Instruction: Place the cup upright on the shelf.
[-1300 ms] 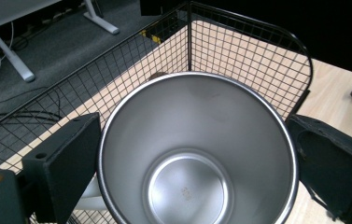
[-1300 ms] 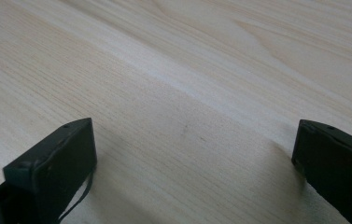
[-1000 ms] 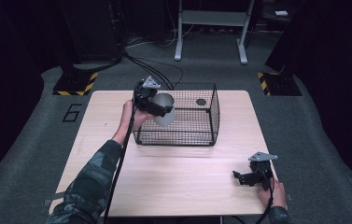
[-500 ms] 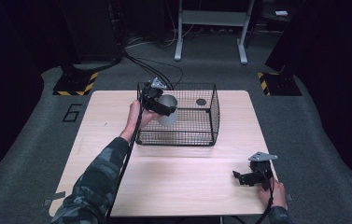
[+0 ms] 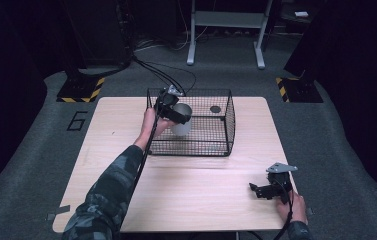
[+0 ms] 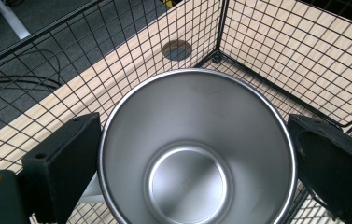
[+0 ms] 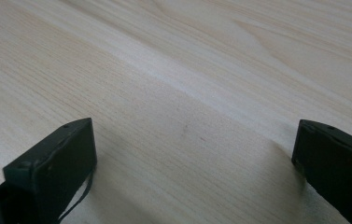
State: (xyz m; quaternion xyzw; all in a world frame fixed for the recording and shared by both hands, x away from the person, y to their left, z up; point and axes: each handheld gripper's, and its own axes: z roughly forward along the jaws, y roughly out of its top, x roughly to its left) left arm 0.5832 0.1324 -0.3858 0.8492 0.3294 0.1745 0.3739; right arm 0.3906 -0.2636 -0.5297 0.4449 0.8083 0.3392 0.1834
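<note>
On a pale wooden worktop (image 5: pixel 126 125) in a dark room, a steel cup (image 6: pixel 197 149) clamped in the left tongs (image 5: pixel 175 114) has been carried further over the wire basket (image 5: pixel 228 120), suggesting imminent placement, while the right tongs (image 7: pixel 197 154) rest wide and empty.

Silver cup (image 6: pixel 197 154), black wire basket (image 5: pixel 224 131), pale wood table (image 5: pixel 201 190).

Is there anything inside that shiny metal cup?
No, the left gripper view looks straight down into the metal cup, held by the left tool, and its bare steel bottom holds nothing.
</note>
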